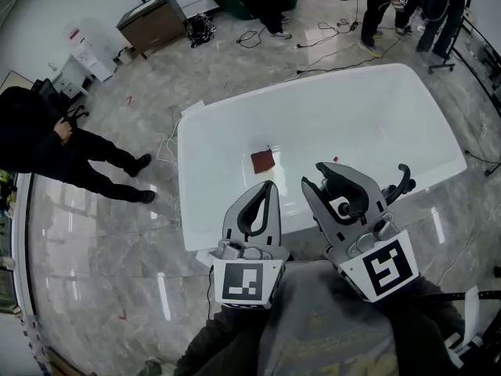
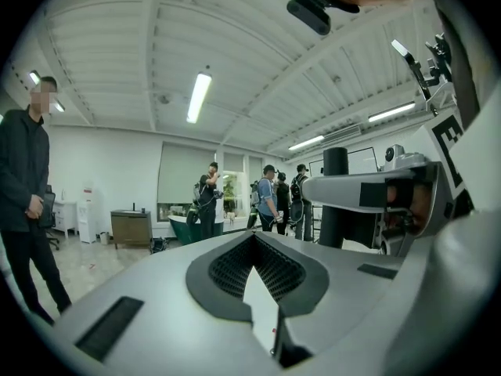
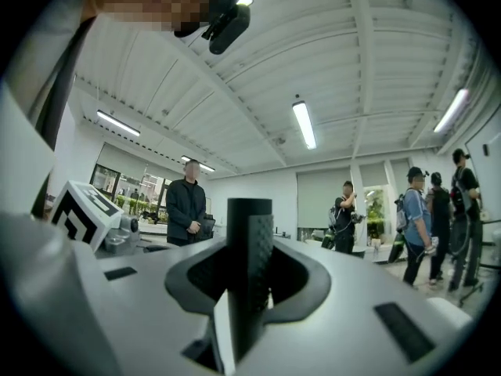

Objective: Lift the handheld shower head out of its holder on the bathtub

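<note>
Far left there's a person in black (image 1: 47, 143) standing on the marble floor, well away from the action.

The left gripper (image 1: 268, 188) has its jaws closed on nothing. My guess is it's just parked beside the other one since this is a one-hand job.

Beyond it is the white bathtub (image 1: 360, 124), with a small dark red square (image 1: 262, 160) lying on its bottom.

The right gripper (image 1: 338, 186) is over the tub's near rim with its jaws clamped on the shower head's handle (image 3: 249, 272), a black textured bar standing upright between the pads. Gripping the handle across like that makes sense, as it won't slip out while being lifted.

Just right of it a black curved fitting (image 1: 401, 180) sits at the rim, probably the holder. I can't tell if the head is fully clear of it, and that's the one thing it could snag on.

At the back right are a few people (image 1: 376, 6) and floor cables (image 1: 321, 34), none of them in the way.
</note>
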Motion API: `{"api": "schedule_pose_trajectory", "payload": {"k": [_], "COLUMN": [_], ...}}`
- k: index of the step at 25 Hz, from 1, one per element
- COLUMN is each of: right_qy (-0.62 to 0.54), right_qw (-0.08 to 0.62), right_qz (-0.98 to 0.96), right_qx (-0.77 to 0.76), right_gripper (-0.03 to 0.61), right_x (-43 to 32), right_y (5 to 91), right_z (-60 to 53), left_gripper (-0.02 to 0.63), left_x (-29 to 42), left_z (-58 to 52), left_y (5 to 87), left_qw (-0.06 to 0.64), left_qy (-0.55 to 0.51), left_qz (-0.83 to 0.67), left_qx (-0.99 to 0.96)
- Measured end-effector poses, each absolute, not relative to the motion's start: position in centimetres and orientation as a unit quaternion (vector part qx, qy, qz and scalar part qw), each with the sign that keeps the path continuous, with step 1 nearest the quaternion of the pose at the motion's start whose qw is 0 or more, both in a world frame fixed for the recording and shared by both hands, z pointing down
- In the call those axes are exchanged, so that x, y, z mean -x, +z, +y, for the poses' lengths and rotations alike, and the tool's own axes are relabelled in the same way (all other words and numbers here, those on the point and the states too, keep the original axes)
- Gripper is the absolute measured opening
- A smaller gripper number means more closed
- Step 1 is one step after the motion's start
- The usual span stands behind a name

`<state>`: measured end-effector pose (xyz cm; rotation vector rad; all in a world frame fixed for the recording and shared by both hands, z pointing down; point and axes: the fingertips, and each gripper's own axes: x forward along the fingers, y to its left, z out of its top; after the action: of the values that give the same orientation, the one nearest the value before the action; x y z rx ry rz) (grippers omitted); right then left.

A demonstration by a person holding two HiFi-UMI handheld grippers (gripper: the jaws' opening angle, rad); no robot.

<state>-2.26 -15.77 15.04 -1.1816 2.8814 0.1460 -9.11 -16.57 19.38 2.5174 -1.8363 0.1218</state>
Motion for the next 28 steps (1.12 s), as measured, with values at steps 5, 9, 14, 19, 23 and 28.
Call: {"api": "schedule_pose_trajectory", "payload": {"k": [5, 9, 14, 19, 23, 28], "right_qy": [0.041, 0.042, 0.041, 0.041, 0.033, 0.037], "right_qw": [0.013, 0.016, 0.017, 0.019, 0.002, 0.005], "right_qz": [0.921, 0.918, 0.919, 0.918, 0.917, 0.919], "right_qx": [0.386, 0.394, 0.392, 0.393, 0.397, 0.393], "right_gripper": [0.109, 0.109, 0.109, 0.109, 0.109, 0.109], "right_x": [2.3, 2.2, 2.1, 2.0, 1.9, 2.0], "right_y": [16.1, 16.3, 16.7, 16.0, 16.4, 16.6], "right_z": [-16.1, -16.3, -16.5, -16.4, -16.3, -16.4], "left_gripper": [0.003, 0.003, 0.003, 0.003, 0.003, 0.003], "left_x": [8.6, 8.8, 8.6, 8.4, 8.4, 8.0], "left_z": [-16.5, -16.7, -17.0, -16.9, -16.9, -17.0], "left_y": [20.7, 21.1, 21.5, 21.2, 20.9, 21.4], "left_qw": [0.014, 0.018, 0.021, 0.027, 0.026, 0.027], "left_qy": [0.044, 0.046, 0.046, 0.052, 0.047, 0.048], "left_qz": [-0.569, -0.571, -0.571, -0.567, -0.567, -0.561], "left_qx": [-0.821, -0.82, -0.82, -0.822, -0.822, -0.826]}}
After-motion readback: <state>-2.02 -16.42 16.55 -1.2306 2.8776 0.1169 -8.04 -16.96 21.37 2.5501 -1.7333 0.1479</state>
